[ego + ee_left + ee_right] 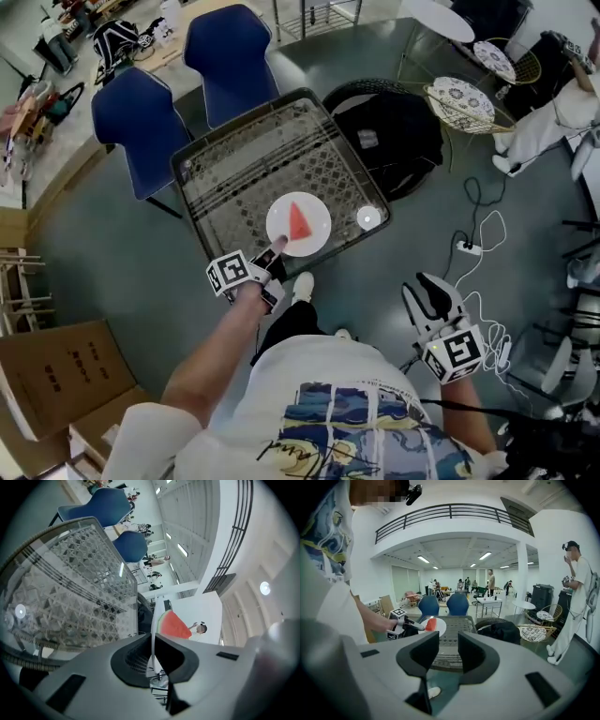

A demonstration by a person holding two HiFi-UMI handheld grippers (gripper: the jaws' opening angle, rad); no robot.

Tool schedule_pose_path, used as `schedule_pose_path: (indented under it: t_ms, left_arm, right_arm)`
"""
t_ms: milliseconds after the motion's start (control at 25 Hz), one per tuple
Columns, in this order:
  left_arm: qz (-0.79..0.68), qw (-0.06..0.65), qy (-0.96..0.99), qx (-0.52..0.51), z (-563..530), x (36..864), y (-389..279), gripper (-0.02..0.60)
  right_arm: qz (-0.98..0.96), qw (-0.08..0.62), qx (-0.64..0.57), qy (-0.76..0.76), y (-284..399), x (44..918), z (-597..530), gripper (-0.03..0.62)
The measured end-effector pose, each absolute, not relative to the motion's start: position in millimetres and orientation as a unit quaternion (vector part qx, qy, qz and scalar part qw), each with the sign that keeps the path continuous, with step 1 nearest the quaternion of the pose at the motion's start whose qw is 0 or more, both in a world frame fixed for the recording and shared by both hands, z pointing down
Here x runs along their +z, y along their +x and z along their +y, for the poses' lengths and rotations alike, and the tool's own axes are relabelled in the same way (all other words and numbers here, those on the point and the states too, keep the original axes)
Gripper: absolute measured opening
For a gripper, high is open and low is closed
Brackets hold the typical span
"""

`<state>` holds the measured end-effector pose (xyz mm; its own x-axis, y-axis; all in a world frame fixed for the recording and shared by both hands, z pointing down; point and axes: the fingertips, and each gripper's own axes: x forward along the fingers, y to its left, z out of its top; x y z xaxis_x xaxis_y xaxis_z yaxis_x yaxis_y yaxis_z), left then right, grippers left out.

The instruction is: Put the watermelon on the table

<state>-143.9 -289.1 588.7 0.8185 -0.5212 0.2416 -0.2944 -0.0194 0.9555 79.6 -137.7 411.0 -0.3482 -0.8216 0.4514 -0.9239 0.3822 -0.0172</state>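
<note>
Red watermelon [298,222] with green rind, white plate [320,233]; clear surface [246,164] over a pale lattice weave, dark-framed; two deep-blue chairs [141,117] [228,52]; grey-green floor [112,234]; black-and-white square markers on the left tongs [277,250].

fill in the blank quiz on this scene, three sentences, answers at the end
The watermelon slice lies on a ____ plate.
The left gripper is shut on the plate's rim; the right gripper holds ____.
Two ____ chairs stand beyond the table.
Missing words: white, nothing, blue.
</note>
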Motion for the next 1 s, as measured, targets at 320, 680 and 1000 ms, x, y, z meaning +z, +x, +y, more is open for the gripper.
schedule_pose_path:
  t_ms: [320,680,1000]
  left_arm:
    - [-0.286,0.659,0.693,-0.055,-401.6,672.7,-130.5,0.023]
    - [-0.290,0.673,0.680,-0.007,-463.3,737.3,-99.4,0.025]
    - [-0.303,0.683,0.664,0.029,-482.7,774.3,-86.9,0.025]
  right_arm:
    - [-0.764,0.216,0.184,0.579,80.1,432.7,-180.6,0.123]
    - [-0.730,0.234,0.217,0.604,101.9,444.3,-199.8,0.123]
    - [-0.722,0.243,0.235,0.604,103.7,458.9,-216.5,0.123]
